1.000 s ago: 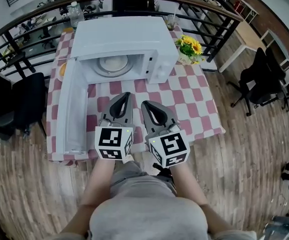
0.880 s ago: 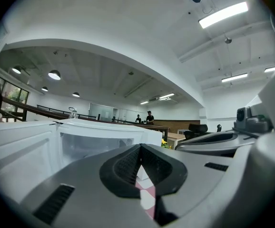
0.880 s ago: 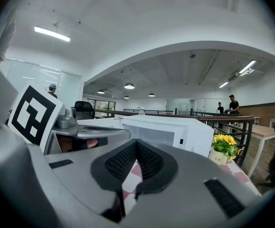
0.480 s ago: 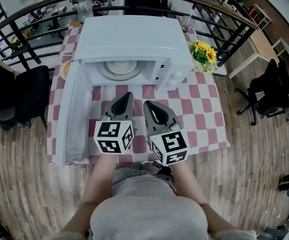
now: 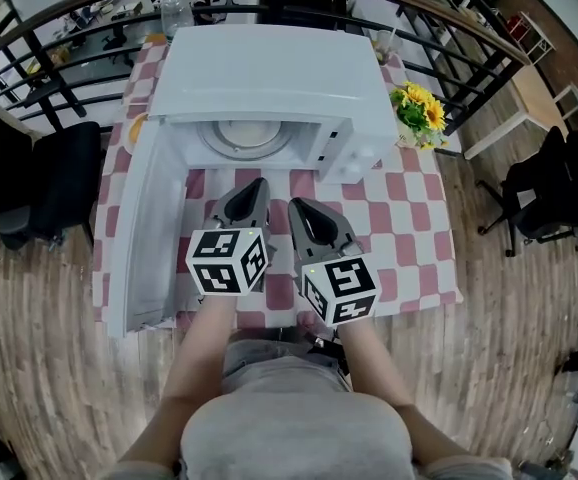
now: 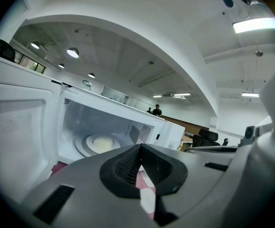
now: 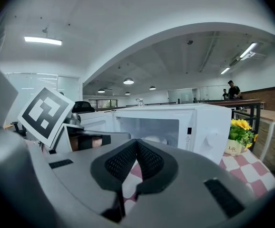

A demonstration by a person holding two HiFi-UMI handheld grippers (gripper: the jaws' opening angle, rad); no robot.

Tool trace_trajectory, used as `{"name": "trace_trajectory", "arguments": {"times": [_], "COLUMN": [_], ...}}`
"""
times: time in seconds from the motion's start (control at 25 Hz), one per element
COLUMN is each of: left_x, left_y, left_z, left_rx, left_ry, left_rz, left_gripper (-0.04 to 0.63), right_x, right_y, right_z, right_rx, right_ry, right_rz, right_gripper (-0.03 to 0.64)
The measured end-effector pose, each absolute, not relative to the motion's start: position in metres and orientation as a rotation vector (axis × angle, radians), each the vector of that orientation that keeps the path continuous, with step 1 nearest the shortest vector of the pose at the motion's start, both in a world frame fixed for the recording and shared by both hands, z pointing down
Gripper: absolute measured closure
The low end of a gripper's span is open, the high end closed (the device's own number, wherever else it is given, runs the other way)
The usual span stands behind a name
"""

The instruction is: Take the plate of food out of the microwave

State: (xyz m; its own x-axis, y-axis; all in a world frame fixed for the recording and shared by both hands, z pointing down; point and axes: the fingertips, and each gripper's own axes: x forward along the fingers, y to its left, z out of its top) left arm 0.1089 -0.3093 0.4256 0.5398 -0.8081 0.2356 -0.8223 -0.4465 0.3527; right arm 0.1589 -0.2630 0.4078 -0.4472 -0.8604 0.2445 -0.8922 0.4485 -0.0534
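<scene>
Item one: my left tongs [image 5: 256, 184], jaws pressed together with nothing between them, held over the worktop [image 5: 401, 220] just in front of the microwave [image 5: 269, 68].

Item two: my right tongs [image 5: 295, 205], jaws likewise together and empty, just beside the left pair and a little further back from the oven mouth.

Item three: the microwave itself, white, standing on the pink-and-white checked cloth. I see its door [image 5: 141, 238] swung fully open to the left.

Item four: the plate of food [image 5: 246, 136], a pale round portion on a white plate. It sits inside the oven cavity, on the turntable, apart from both tongs.

Item five: a small pot of yellow flowers [image 5: 421, 114], on the worktop just right of the microwave.

Item six: a clear bottle [image 5: 174, 2], at the far left corner behind the oven.
</scene>
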Motion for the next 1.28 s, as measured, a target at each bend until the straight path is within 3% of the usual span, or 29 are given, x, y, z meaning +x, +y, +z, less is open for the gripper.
{"name": "trace_trajectory", "arguments": {"times": [0.28,0.6,0.8,1.12,1.28], "left_x": [0.109,0.108,0.107,0.087,0.084], "left_y": [-0.318,-0.330,-0.340,-0.366,-0.375], "left_z": [0.438,0.452,0.463,0.483,0.498], "left_rx": [2.298,2.239,2.172,1.986,1.898], "left_ry": [-1.278,-1.256,-1.210,-1.291,-1.275], "left_rz": [0.009,0.000,-0.032,-0.128,-0.167], "left_gripper": [0.581,0.458,0.316,0.294,0.244], "right_x": [0.160,0.161,0.160,0.160,0.159], "right_y": [-0.265,-0.277,-0.283,-0.295,-0.302], "right_z": [0.419,0.424,0.428,0.437,0.442], "right_rx": [1.523,1.508,1.499,1.451,1.425], "right_ry": [-2.517,-2.530,-2.533,-2.531,-2.540], "right_rz": [0.294,0.301,0.311,0.333,0.353], "right_gripper": [0.594,0.593,0.594,0.592,0.593]}}
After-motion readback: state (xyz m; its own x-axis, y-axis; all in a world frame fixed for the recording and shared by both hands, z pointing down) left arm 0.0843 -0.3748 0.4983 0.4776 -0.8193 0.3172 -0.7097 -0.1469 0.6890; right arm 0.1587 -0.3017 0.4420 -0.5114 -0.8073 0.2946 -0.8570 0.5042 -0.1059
